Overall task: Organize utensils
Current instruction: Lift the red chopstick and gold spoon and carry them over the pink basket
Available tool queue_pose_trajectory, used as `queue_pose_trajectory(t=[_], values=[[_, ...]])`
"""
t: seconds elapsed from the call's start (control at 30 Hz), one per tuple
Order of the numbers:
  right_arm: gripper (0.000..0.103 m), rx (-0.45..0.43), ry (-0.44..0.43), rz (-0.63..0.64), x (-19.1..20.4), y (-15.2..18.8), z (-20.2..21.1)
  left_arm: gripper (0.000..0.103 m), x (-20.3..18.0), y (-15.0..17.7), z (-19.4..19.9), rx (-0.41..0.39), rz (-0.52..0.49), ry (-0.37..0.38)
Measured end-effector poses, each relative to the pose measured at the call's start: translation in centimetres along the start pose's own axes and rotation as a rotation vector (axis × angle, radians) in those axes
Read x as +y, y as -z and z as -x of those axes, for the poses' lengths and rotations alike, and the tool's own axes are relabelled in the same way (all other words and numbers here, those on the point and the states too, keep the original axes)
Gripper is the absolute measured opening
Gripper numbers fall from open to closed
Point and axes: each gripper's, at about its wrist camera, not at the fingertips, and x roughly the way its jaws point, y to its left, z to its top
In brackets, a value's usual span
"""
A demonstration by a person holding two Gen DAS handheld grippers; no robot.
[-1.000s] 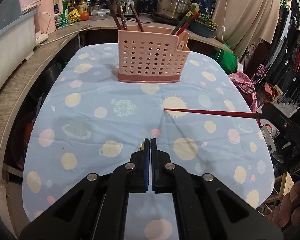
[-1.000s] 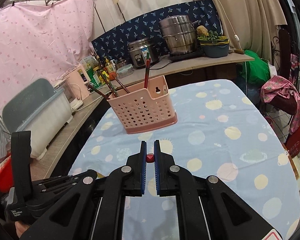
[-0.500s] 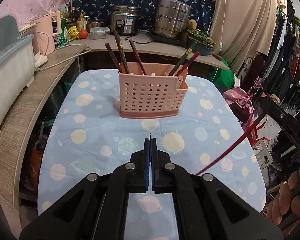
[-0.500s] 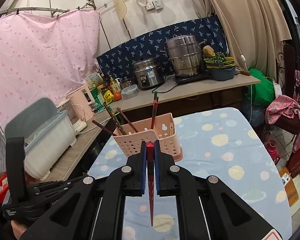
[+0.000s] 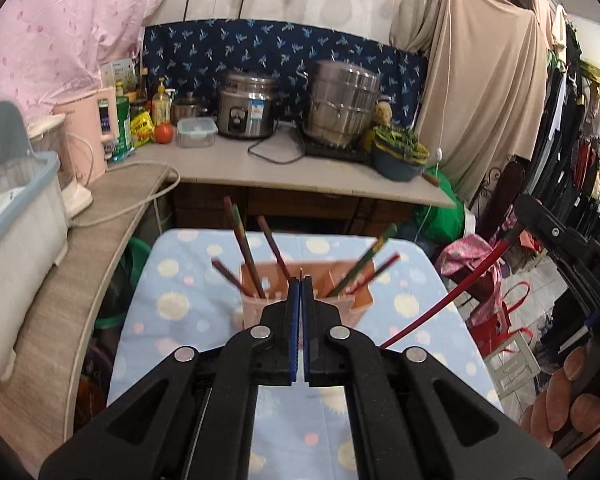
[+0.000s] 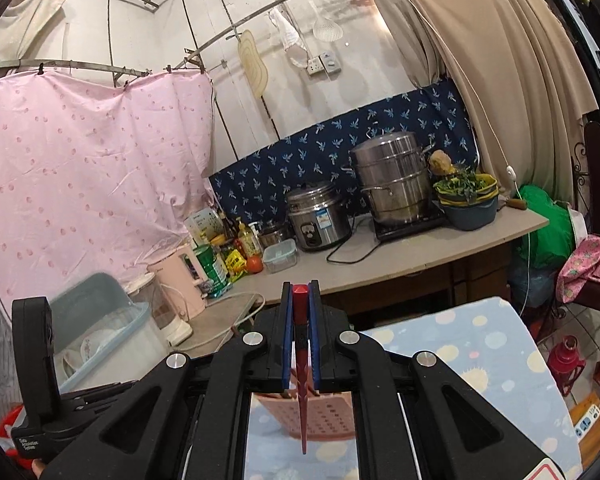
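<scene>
I had the red chopstick [image 6: 301,364] pinched near its blunt top end in my right tongs [image 6: 301,292], the blue pads closed on it and its thin tip hanging down in front of the pink utensil basket [image 6: 320,416]. From the left wrist view the same chopstick [image 5: 456,292] slanted down from the right tongs [image 5: 556,236], off to the right of the basket [image 5: 300,292]. That basket stood on the counter [image 5: 172,336], covered with a blue cloth of pale planets, and held several dark and red chopsticks [image 5: 246,252] leaning outward. My left tongs [image 5: 301,284] were pressed fully together; a thin pale tip poked out just above the pads, but I could not tell what it was. A person's fingers [image 5: 560,412] showed at the lower right of that view.
</scene>
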Motion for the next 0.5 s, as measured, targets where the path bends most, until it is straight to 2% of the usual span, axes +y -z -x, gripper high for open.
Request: queue_pose_trajectory(t=[0.27,0.5], values=[[0.007,-0.043,0.036,0.011,0.2,-2.4,-4.3,0.001,1.7,-3.0,-2.7,0.005,0.055,0.011],[0.007,-0.003,0.062,0.018,-0.3,-1.8,-7.8,0.001,2.6,-3.5,-5.5,0.022,0.075,0.002]])
